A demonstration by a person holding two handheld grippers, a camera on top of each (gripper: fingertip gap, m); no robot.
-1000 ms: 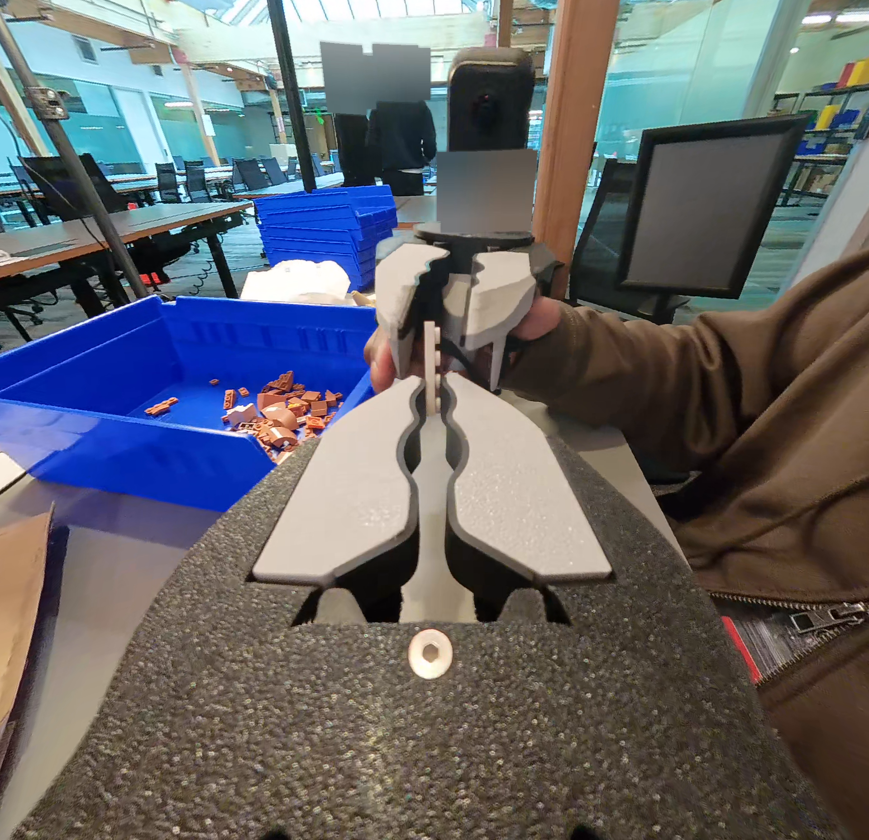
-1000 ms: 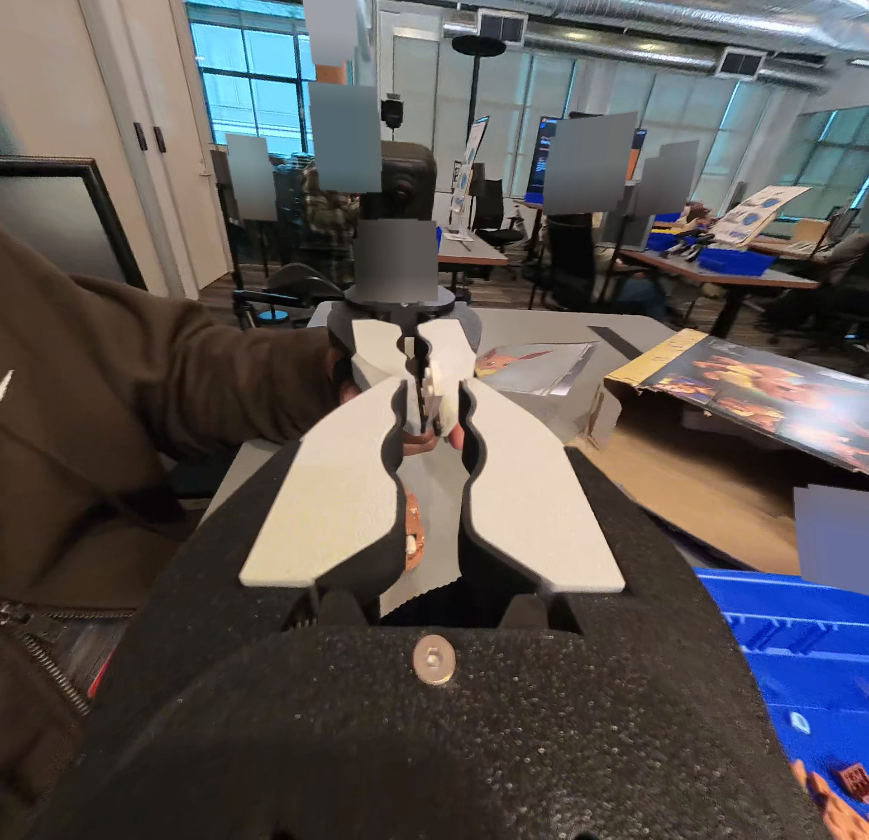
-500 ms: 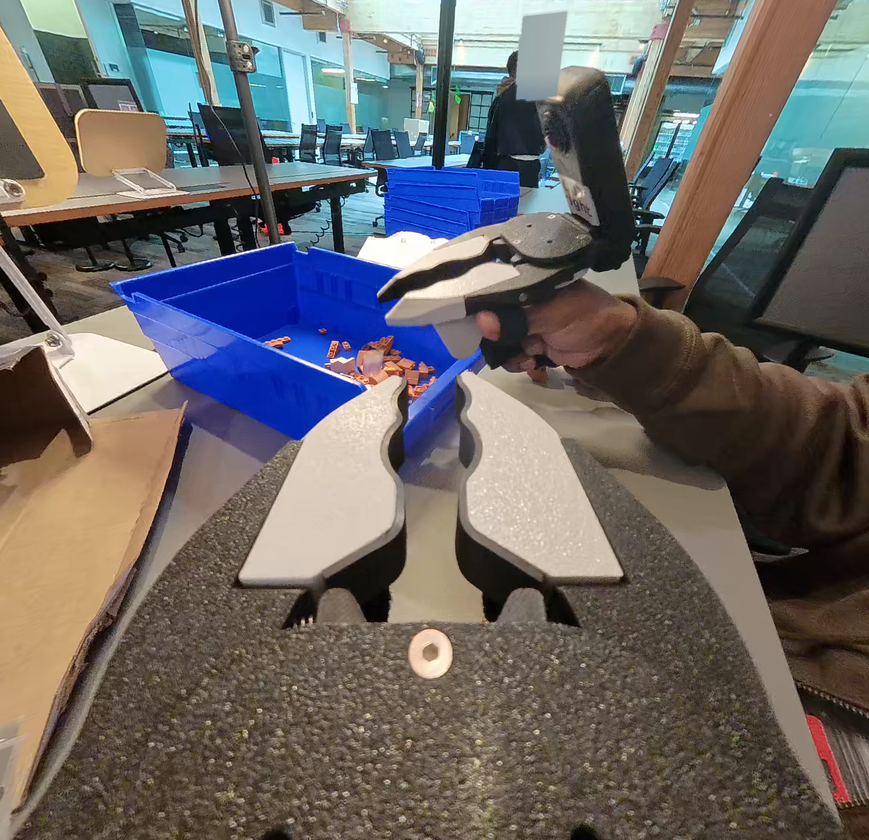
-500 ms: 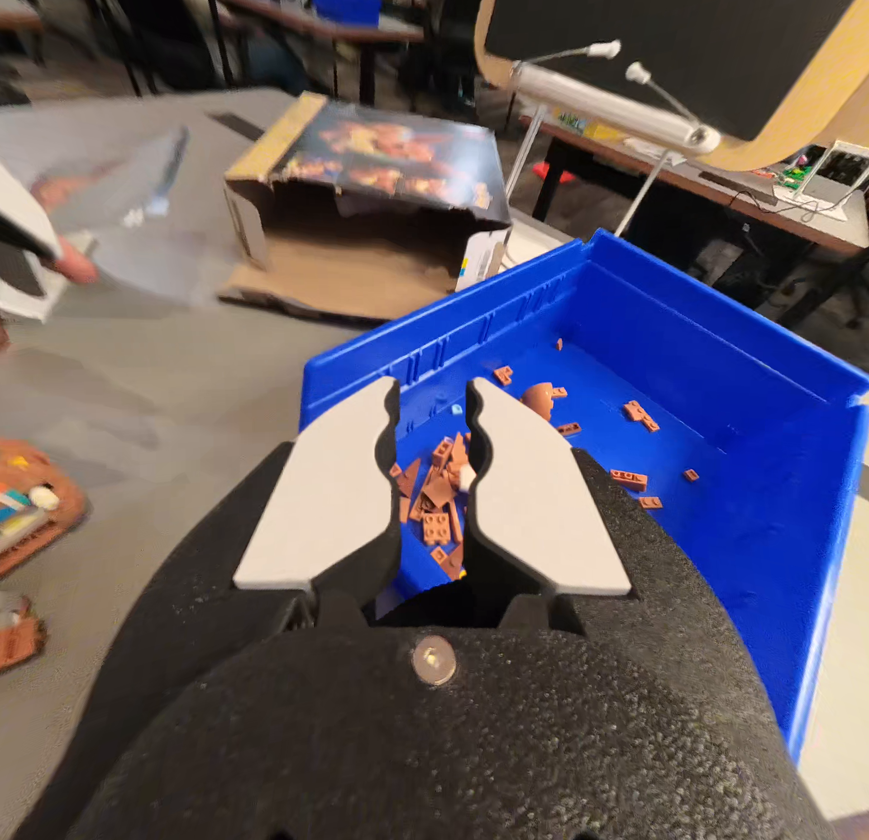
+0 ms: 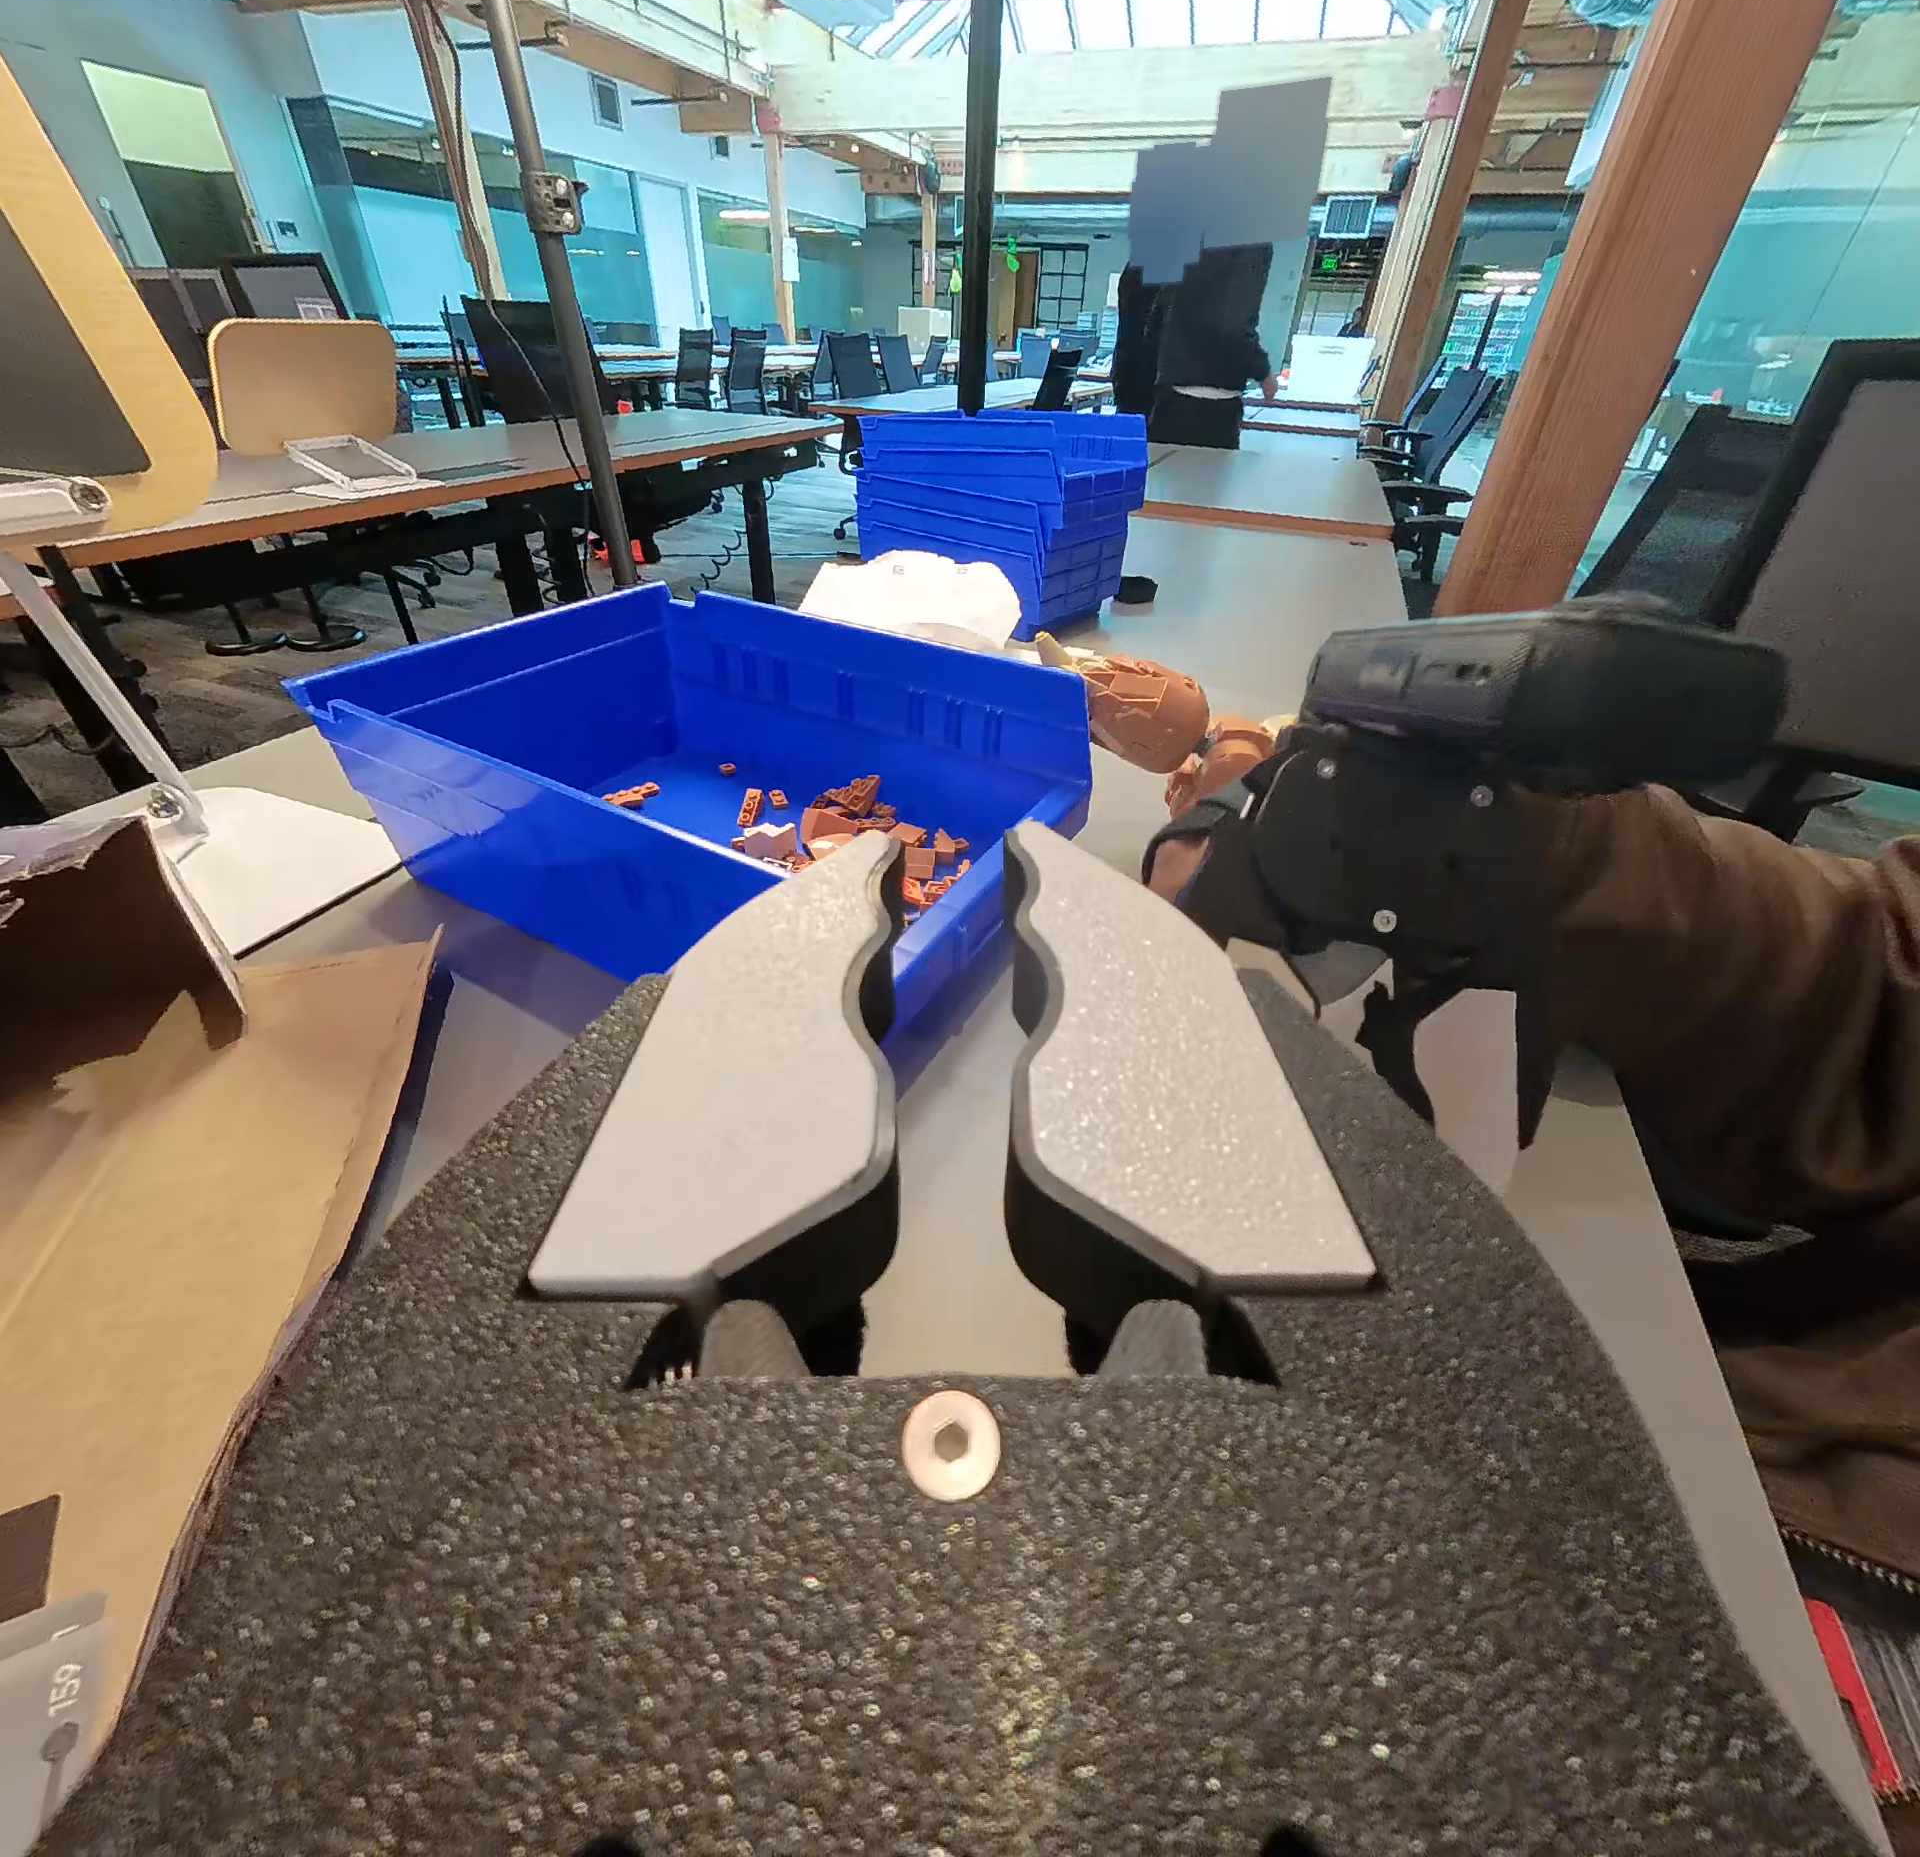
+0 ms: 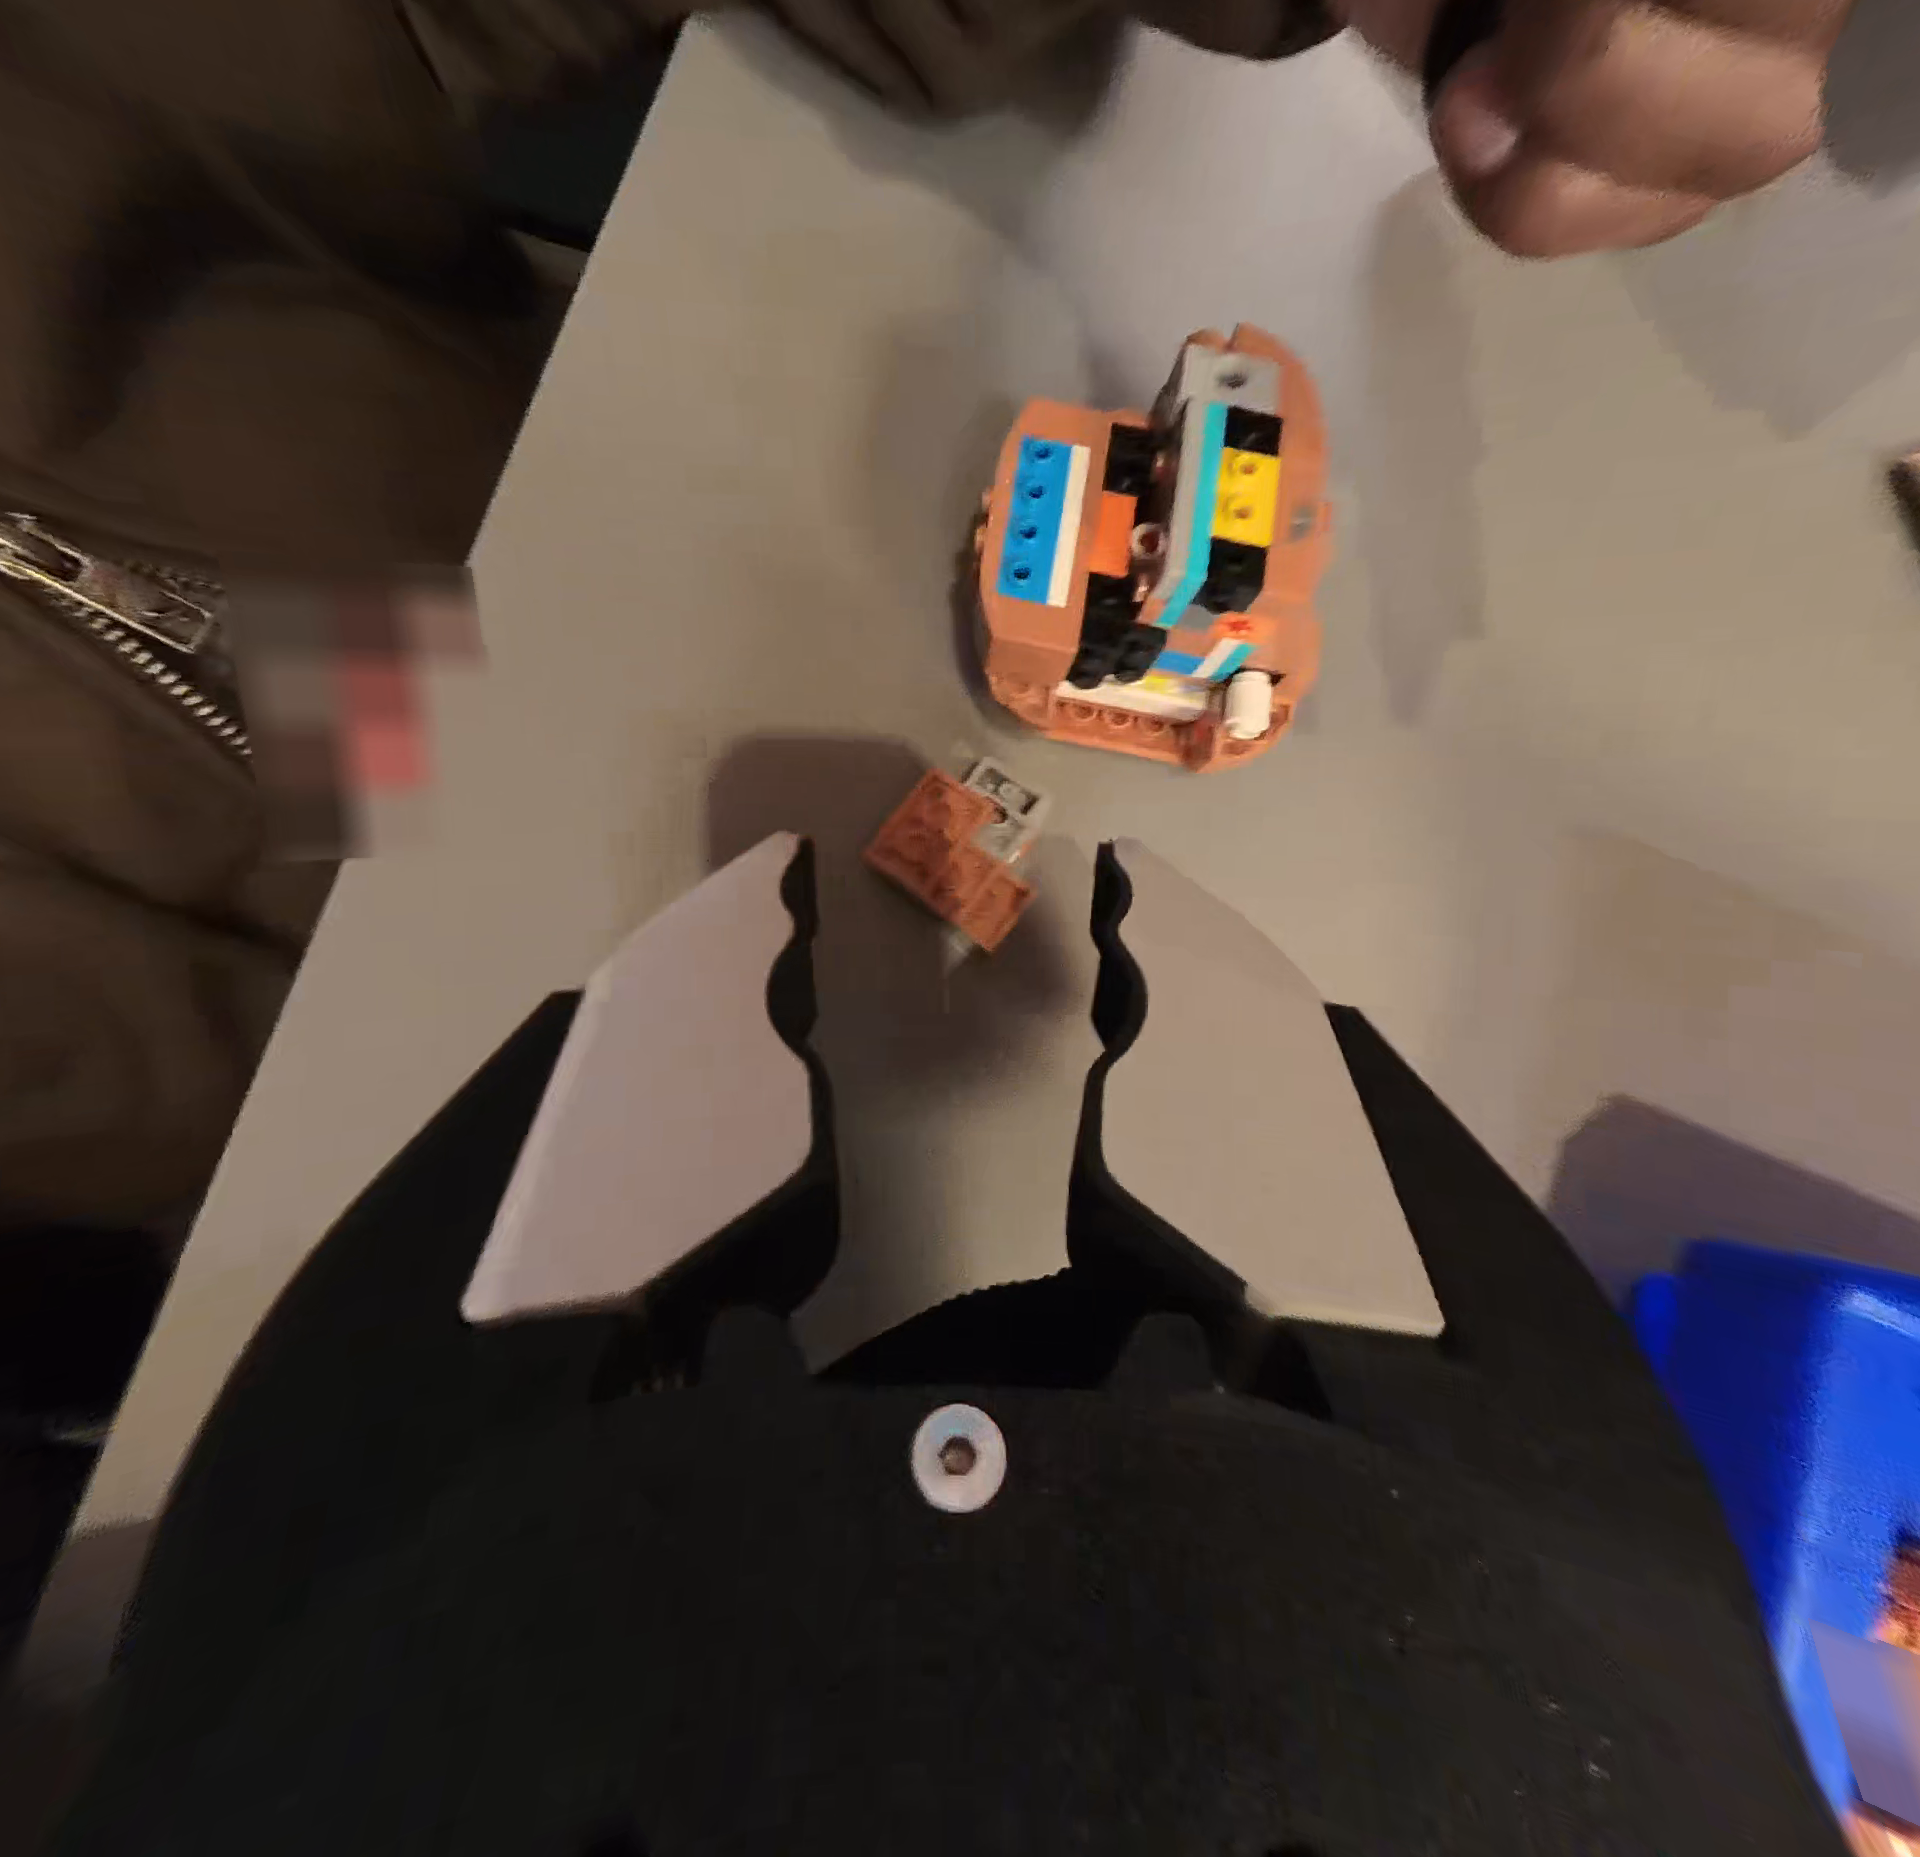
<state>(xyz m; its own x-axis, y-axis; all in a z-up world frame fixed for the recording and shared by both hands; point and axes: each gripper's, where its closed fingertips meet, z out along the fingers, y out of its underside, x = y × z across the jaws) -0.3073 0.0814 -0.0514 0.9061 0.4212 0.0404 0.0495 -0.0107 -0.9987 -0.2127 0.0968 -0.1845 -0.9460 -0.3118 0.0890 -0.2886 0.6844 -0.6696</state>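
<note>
My right gripper point(image 6: 948, 851) is open wide and points straight down at the grey table point(image 6: 727, 457). A small brown brick piece point(image 6: 951, 867) with a grey part lies on the table just ahead of its fingertips, between them. A larger brown brick model point(image 6: 1143, 550) with blue, yellow and black bricks lies beyond it. My left gripper point(image 5: 951, 851) is open and empty, and faces a blue bin point(image 5: 540, 768) that holds several loose brown bricks point(image 5: 831, 820). The right gripper point(image 5: 1455, 768) also shows at the right in the left wrist view.
A hand point(image 6: 1610, 114) is at the top right of the right wrist view. The blue bin's corner point(image 6: 1818, 1495) is at the lower right. Flat cardboard point(image 5: 156, 1184), a white lamp base point(image 5: 281, 851), a stack of blue bins point(image 5: 997, 498) and brown model parts point(image 5: 1143, 706) surround the bin. About 15 centimeters separates my left fingertips from my right.
The grippers were tip to tip, the left shut on a thin pale piece. They parted; the left opened toward the bin, the right swung over the bin and now points down, wider open.
</note>
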